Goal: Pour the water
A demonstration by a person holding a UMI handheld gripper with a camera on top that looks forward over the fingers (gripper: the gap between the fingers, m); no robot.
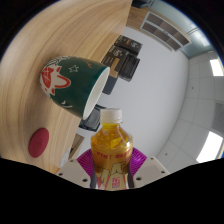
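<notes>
My gripper [111, 172] is shut on a small clear bottle [111, 150] of yellow-orange liquid with a white cap and a printed label. Both magenta pads [85, 163] press on its sides. The whole view is rolled sideways, so the wooden table [45, 40] appears to the left of the bottle. Just beyond the bottle's cap a green mug [72, 82] with a red and white pattern stands on that table, its mouth facing the bottle. The cap is close to the mug's rim.
A red round object [38, 142] lies on the table near the fingers. A dark box [122, 56] stands past the mug at the table's edge. Beyond it are a white wall and a window [170, 25].
</notes>
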